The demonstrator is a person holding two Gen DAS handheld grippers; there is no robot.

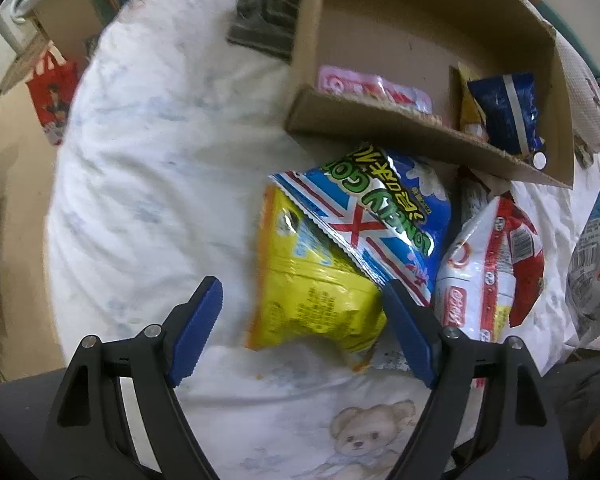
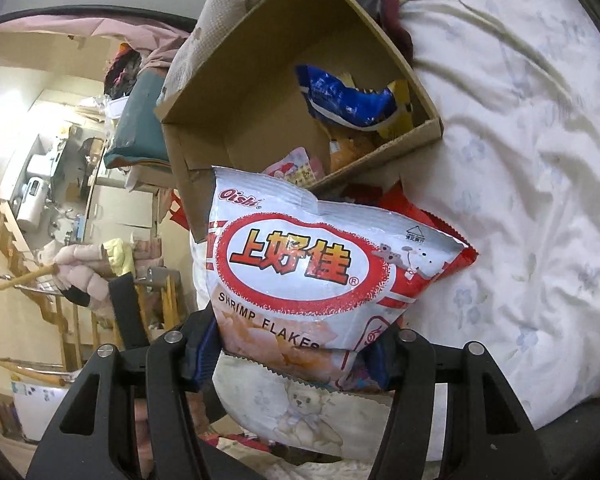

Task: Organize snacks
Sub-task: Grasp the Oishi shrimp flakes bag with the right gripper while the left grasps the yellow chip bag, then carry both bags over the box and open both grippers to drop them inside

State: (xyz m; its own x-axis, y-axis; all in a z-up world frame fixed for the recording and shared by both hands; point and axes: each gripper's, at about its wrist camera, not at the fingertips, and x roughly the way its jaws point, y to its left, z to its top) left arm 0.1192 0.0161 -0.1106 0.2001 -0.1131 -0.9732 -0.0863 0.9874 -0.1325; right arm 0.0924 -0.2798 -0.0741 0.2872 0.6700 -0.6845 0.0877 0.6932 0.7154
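Note:
My left gripper [image 1: 300,320] is open above the bed, its blue fingers on either side of a yellow snack bag [image 1: 312,288]. A blue popcorn bag [image 1: 380,216] lies over that bag, and a white and red bag [image 1: 488,272] lies to its right. My right gripper [image 2: 296,356] is shut on the white and red Oishi shrimp flakes bag [image 2: 312,264] and holds it up in front of a cardboard box [image 2: 256,72]. The box [image 1: 380,120] holds a dark blue bag [image 1: 504,108] and a pink packet [image 1: 372,88].
A white bedsheet with a bear print [image 1: 148,160] covers the bed. A grey cloth [image 1: 264,20] lies behind the box. A red bag [image 1: 52,88] hangs at the far left. Furniture and clothes stand to the left of the bed [image 2: 80,240].

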